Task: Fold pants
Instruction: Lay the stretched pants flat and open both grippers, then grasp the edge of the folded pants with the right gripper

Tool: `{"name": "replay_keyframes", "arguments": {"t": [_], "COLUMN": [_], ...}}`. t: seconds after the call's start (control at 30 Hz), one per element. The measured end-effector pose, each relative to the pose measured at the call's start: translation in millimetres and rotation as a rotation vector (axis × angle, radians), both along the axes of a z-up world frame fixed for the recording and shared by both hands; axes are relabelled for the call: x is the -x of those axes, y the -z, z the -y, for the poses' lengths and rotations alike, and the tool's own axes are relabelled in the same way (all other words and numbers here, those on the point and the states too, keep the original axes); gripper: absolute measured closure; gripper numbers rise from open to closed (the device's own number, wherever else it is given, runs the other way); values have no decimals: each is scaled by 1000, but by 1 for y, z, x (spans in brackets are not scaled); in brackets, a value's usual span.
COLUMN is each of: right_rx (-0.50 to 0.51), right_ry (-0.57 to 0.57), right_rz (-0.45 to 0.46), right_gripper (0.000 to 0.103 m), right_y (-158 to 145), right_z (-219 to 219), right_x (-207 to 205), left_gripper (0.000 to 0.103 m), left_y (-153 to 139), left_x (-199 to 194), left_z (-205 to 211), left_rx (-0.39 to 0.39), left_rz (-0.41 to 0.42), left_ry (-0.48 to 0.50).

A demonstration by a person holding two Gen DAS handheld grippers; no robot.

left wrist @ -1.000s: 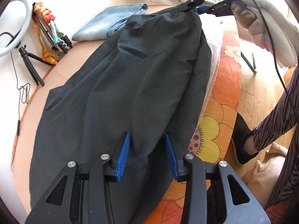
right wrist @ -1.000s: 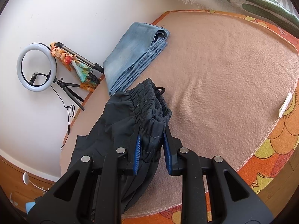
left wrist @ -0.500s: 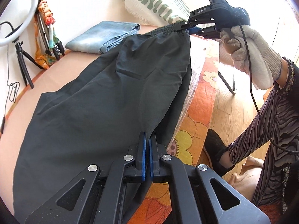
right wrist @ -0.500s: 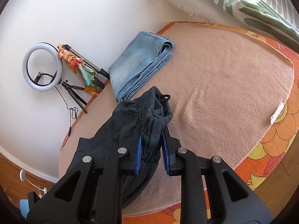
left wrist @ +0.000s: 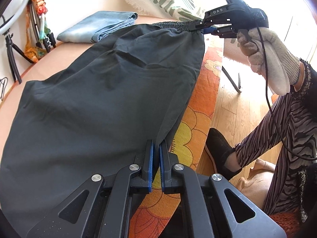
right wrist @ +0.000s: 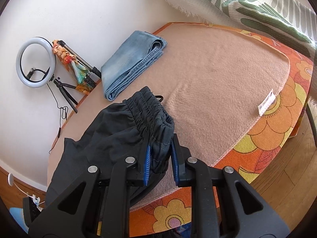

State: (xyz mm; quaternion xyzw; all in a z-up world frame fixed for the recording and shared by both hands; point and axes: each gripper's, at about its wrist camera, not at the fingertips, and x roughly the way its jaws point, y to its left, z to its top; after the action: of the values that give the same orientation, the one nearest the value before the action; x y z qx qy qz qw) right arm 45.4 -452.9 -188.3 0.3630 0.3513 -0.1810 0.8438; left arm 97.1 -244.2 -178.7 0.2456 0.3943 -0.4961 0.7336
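The black pants (left wrist: 103,99) hang stretched over the bed's near edge, held at two places. My left gripper (left wrist: 155,146) is shut on the edge of a pant leg at its lower end. My right gripper (right wrist: 159,148) is shut on the gathered elastic waistband (right wrist: 150,117); it also shows in the left wrist view (left wrist: 204,28), held by a gloved hand and lifted above the bed. Most of the fabric lies across the tan blanket (right wrist: 208,75).
Folded blue jeans (right wrist: 130,63) lie at the far side of the bed, also in the left wrist view (left wrist: 97,27). A green-patterned pillow (right wrist: 247,2) sits at the head. A ring light on a tripod (right wrist: 35,63) stands by the wall. The person's leg and foot (left wrist: 220,148) are on the wooden floor.
My left gripper closed on the pant leg edge, having been open a second ago. Both grippers lifted the pants and pulled them taut toward the bed's edge.
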Motion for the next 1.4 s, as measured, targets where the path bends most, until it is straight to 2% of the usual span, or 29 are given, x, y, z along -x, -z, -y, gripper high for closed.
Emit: {"name": "replay_keyframes", "arguments": {"t": [0.07, 0.13, 0.2, 0.3, 0.43, 0.53, 0.63, 0.7, 0.8, 0.87, 0.97, 1.07, 1.13, 1.27, 1.4], "right_rx": [2, -3, 6, 53, 120, 215, 250, 268, 190, 196, 221, 184, 155, 167, 132], "right_ry": [5, 5, 15, 56, 77, 77, 42, 3, -69, -123, -223, -324, -416, -607, -733], "right_rz": [-44, -53, -75, -80, -35, -20, 15, 31, 57, 68, 77, 93, 100, 83, 25], "right_gripper": [83, 81, 73, 64, 63, 63, 63, 63, 63, 63, 63, 63, 59, 54, 54], "right_y": [9, 11, 8, -4, -26, -44, -58, -63, -68, -75, -83, -85, -85, -79, -50], "right_z": [0, 2, 4, 4, -2, -13, -25, -35, -45, -59, -80, -97, -112, -152, -184], "right_x": [-3, -1, 1, 12, 22, 17, 7, -5, -34, -55, -89, -125, -153, -212, -263], "left_gripper": [95, 87, 85, 75, 74, 69, 68, 68, 68, 68, 68, 67, 62, 61, 61], "left_y": [-1, -3, -6, -13, -32, -47, -58, -63, -67, -69, -71, -70, -69, -60, -49], "left_x": [0, 0, 1, 2, -3, -7, -12, -19, -31, -39, -48, -55, -58, -62, -62], "left_z": [-1, -2, -8, -21, -52, -76, -104, -124, -156, -177, -207, -237, -257, -296, -335], "left_rx": [2, -2, 2, 11, 84, 134, 177, 190, 207, 223, 234, 251, 269, 293, 304], "left_rz": [-11, -14, -17, -25, -58, -52, -36, -28, -22, -20, -7, -8, -4, -17, -30], "left_ry": [-8, -22, -36, -76, -150, -221, -302, -361, -449, -511, -604, -684, -745, -847, -955]}}
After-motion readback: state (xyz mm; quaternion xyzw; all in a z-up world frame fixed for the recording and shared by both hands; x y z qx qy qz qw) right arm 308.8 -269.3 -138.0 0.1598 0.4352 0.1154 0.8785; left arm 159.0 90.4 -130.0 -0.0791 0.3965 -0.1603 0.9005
